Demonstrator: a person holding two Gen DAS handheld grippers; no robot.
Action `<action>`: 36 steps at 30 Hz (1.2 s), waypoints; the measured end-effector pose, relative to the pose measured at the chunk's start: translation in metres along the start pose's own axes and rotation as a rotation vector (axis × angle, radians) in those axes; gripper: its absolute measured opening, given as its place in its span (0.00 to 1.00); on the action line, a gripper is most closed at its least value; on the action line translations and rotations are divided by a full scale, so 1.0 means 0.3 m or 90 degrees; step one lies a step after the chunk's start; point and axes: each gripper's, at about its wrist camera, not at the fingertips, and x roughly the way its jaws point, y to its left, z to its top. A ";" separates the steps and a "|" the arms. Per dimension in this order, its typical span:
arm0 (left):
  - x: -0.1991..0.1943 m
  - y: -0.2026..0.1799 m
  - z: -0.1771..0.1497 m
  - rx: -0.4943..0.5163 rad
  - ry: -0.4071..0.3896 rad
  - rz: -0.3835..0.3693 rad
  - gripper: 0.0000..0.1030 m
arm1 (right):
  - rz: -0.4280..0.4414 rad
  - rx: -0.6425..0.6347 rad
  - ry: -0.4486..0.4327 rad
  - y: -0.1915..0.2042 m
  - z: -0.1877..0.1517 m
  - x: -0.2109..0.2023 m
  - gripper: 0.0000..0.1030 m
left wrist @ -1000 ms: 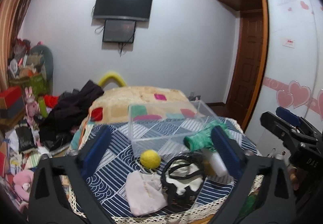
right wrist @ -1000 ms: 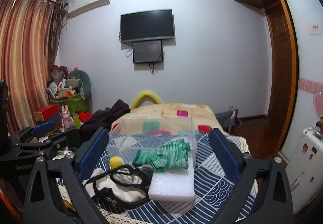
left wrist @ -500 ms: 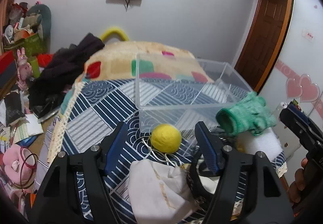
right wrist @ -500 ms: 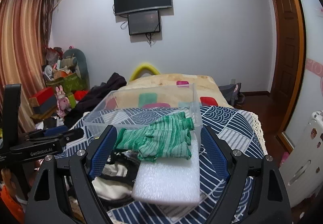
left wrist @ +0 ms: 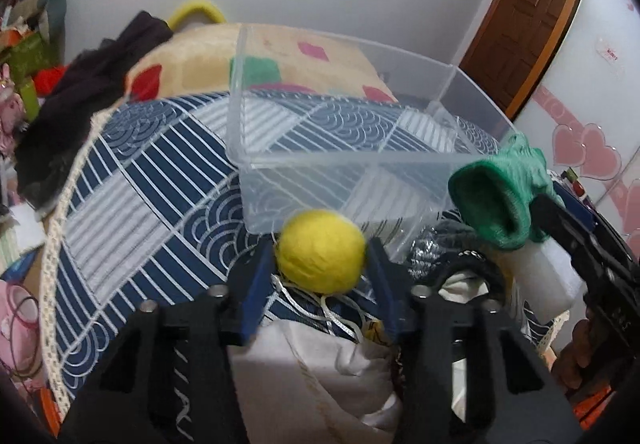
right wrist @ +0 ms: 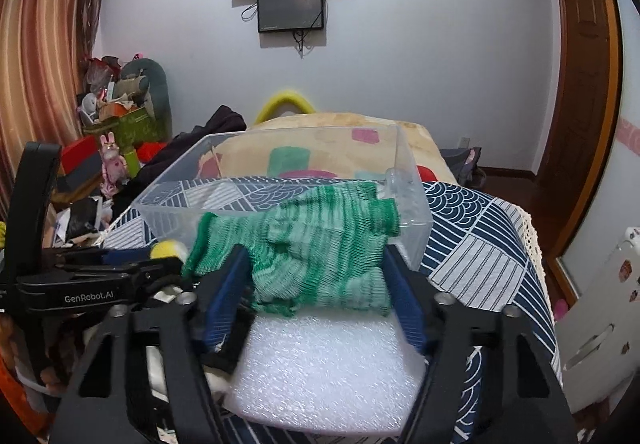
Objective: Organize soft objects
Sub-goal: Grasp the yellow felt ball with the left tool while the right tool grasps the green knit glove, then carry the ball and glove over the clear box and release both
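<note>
A yellow soft ball (left wrist: 321, 251) sits in front of the clear plastic bin (left wrist: 362, 168) on the patterned cloth. My left gripper (left wrist: 320, 264) has its blue pads against both sides of the ball. A green knit glove (right wrist: 316, 244) lies on a white foam block (right wrist: 328, 368), leaning on the bin (right wrist: 412, 204). My right gripper (right wrist: 316, 276) has its pads at both sides of the glove. The glove also shows in the left wrist view (left wrist: 500, 196). The ball peeks out in the right wrist view (right wrist: 166, 249).
A white drawstring pouch (left wrist: 320, 364) and a black-strapped item (left wrist: 472, 276) lie near the front edge of the blue patterned table cloth (left wrist: 140, 196). Dark clothes (left wrist: 80, 92) and clutter lie left. A door (right wrist: 580, 84) stands right.
Both grippers moved forward and down and narrowed. The left now grips the yellow ball; the right has closed around the green glove.
</note>
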 end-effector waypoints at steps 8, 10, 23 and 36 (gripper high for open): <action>-0.008 -0.027 -0.020 0.019 -0.012 0.016 0.39 | 0.006 -0.001 -0.015 -0.018 0.005 -0.021 0.21; -0.025 -0.029 -0.027 0.023 -0.018 0.025 0.39 | 0.010 -0.001 -0.024 -0.018 0.012 -0.030 0.14; -0.248 -0.068 -0.013 0.044 -0.117 0.036 0.39 | 0.018 0.012 -0.087 -0.016 0.064 -0.120 0.12; -0.337 -0.090 0.155 0.073 -0.198 0.047 0.39 | 0.004 -0.004 -0.140 -0.005 0.190 -0.117 0.12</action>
